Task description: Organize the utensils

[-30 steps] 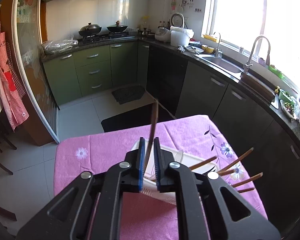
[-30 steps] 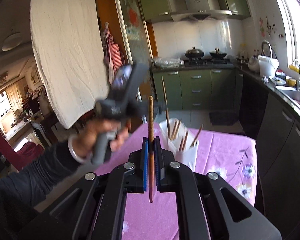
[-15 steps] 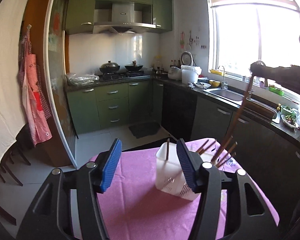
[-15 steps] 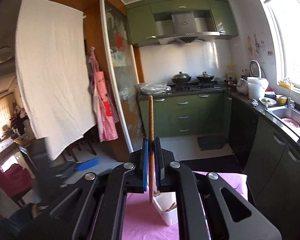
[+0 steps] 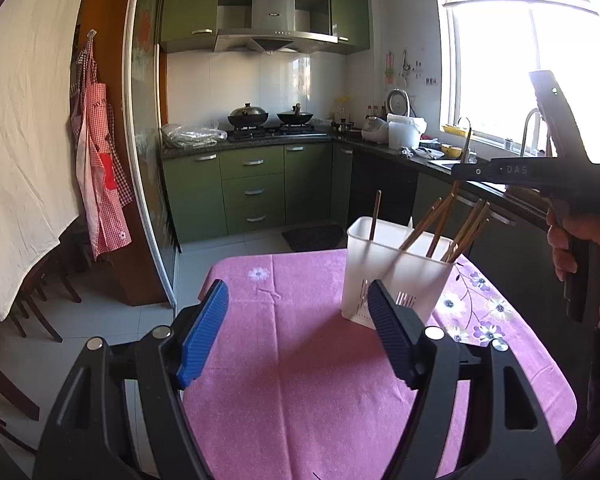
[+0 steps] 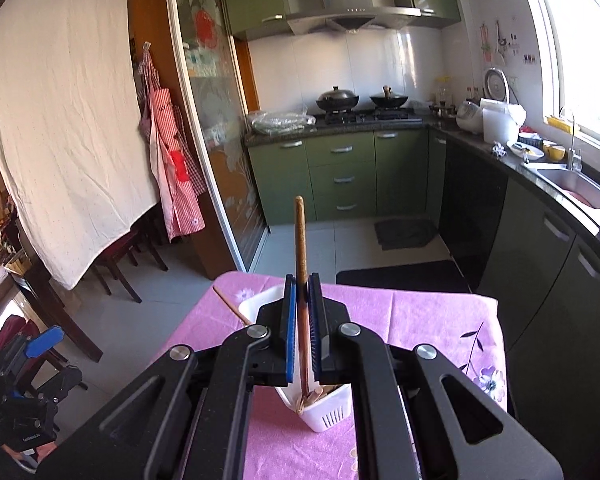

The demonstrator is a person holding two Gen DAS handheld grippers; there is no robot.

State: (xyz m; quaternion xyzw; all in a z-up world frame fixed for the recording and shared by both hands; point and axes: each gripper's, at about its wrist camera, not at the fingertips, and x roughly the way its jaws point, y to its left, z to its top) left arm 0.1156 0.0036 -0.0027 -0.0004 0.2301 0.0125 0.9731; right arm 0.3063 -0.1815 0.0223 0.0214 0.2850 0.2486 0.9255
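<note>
Opening now, empty, well back from the translucent white plastic utensil holder on the pink flowered tablecloth: left gripper, its chopstick released inside. Clamped in the right gripper, upright above the holder: brown wooden chopstick, probably next in.

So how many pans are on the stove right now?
2, side by side on the stove: a lidded wok on the left and a second wok on the right. None appears hidden.
</note>
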